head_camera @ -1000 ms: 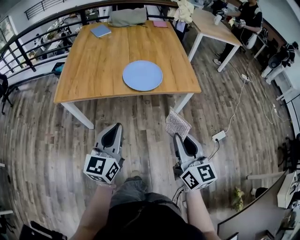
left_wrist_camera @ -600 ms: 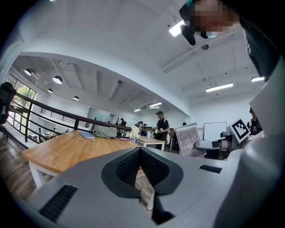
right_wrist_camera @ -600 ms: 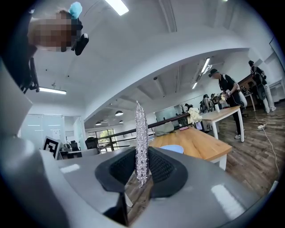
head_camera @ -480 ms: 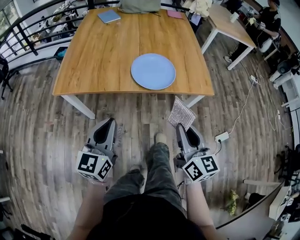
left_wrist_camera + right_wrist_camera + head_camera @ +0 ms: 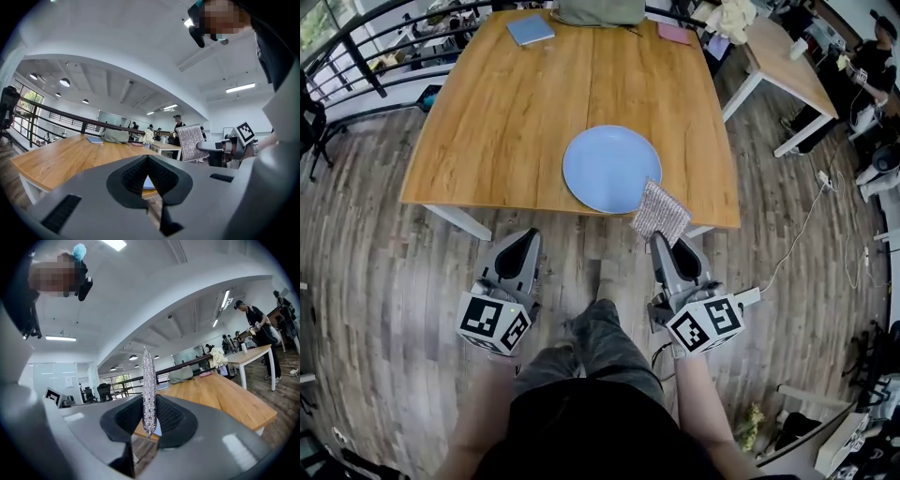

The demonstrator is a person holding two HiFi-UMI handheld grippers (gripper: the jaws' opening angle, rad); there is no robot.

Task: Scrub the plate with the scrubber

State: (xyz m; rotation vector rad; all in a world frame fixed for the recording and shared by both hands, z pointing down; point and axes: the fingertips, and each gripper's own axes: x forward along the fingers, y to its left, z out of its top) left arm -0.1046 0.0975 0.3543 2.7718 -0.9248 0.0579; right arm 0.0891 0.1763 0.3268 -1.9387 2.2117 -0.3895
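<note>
The plate lay on the table. The right gripper was nearer, its fingers clamped on the scrubber, which stood edge-up at the plate's near-right rim. The left gripper, fingers together and empty, hung short of the plate's near-left side.

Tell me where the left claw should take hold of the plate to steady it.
Probably the near-left rim, approached low from the near edge of the table: the plate lies flat, so only its rim can be pinched, and the held scrubber hovers by the near-right side.
</note>
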